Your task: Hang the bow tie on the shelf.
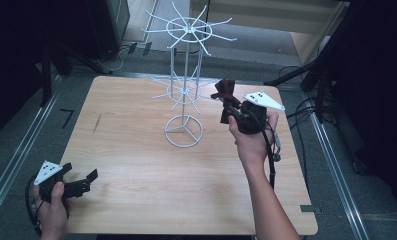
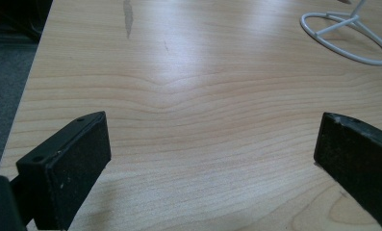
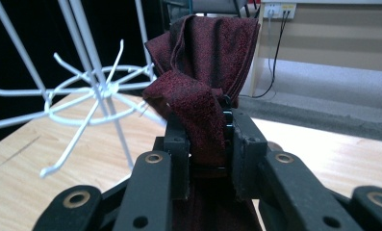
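Right gripper (image 1: 231, 111) clamps a dark red cloth (image 3: 203, 91) beside the white wire rack (image 1: 186, 80) — raised above the table (image 1: 136, 165). Left gripper (image 1: 83, 184) rests low — jaws spread, empty.

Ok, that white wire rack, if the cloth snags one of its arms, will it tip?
Probably easily. The white wire rack is tall and thin on a small ring base, so it looks light and top-heavy. Its arms likely flex. The dark red cloth, clamped by the right gripper, looks soft and could catch.
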Demonstrator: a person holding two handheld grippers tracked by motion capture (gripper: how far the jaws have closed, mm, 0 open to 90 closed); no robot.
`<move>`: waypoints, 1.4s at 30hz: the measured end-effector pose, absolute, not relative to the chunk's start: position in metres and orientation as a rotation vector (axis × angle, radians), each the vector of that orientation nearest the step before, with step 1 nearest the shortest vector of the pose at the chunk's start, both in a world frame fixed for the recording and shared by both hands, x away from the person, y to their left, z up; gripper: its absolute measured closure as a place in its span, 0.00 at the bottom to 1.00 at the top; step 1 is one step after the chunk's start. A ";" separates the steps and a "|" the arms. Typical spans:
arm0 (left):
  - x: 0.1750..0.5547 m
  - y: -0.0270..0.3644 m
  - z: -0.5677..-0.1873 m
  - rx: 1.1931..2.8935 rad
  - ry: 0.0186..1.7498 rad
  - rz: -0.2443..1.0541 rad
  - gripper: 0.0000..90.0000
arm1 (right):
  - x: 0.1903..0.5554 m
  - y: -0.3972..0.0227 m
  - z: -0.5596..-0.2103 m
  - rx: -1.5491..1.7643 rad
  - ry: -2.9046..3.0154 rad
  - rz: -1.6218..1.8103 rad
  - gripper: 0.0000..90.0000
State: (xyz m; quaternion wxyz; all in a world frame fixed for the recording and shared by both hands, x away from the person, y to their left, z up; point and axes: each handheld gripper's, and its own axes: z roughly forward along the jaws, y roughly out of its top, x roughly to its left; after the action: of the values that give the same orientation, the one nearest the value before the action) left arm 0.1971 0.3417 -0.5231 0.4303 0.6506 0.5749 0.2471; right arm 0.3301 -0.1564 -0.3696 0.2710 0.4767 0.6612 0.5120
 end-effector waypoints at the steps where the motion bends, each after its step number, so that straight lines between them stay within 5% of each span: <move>1: 0.197 0.342 -0.523 1.623 1.434 0.617 0.00 | 0.329 -0.156 -0.372 1.281 1.786 1.381 0.82; 32: 0.197 0.342 -0.523 1.623 1.435 0.618 0.00 | 0.332 -0.152 -0.475 1.409 1.955 1.134 0.80; 42: 0.197 0.342 -0.523 1.623 1.434 0.618 0.00 | 0.338 -0.158 -0.487 1.460 1.997 1.154 0.59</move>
State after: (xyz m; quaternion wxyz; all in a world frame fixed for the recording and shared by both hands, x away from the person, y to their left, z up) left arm 0.1970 0.3416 -0.5230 0.4302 0.6504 0.5750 0.2476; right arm 0.3376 -0.1576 -0.4874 0.2046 0.5234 0.7162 0.4138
